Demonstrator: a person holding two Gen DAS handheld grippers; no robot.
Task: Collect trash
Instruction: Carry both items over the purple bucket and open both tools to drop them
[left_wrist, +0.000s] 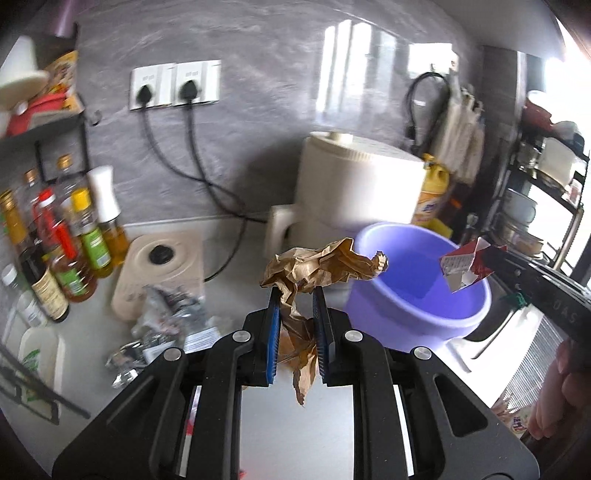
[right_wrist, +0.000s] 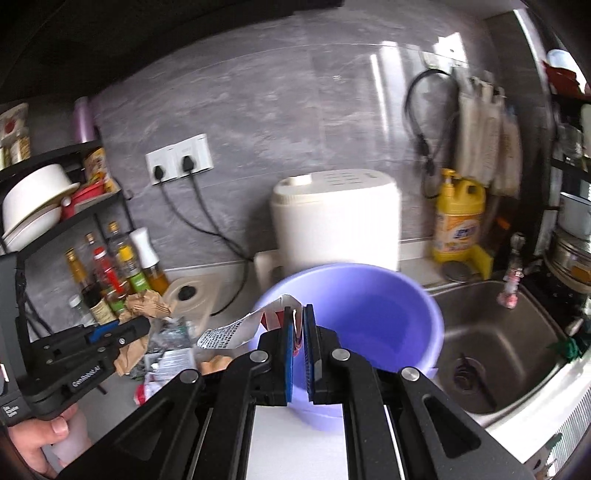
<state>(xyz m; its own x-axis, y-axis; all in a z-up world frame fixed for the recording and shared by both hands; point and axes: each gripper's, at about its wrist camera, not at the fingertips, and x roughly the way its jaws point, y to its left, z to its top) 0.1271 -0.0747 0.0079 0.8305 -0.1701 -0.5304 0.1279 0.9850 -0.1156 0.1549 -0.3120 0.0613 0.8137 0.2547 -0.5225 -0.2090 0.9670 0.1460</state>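
We have both loads airborne: left gripper (left_wrist: 295, 295) clamps brown paper (left_wrist: 317, 269) just short of the basin (left_wrist: 417, 314); right gripper (right_wrist: 298, 314) pinches the wrapper (right_wrist: 236, 328) at its rim. We should clear the rim before releasing.

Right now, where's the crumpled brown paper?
Clamped in the left tool, held above the counter just left of the purple basin.
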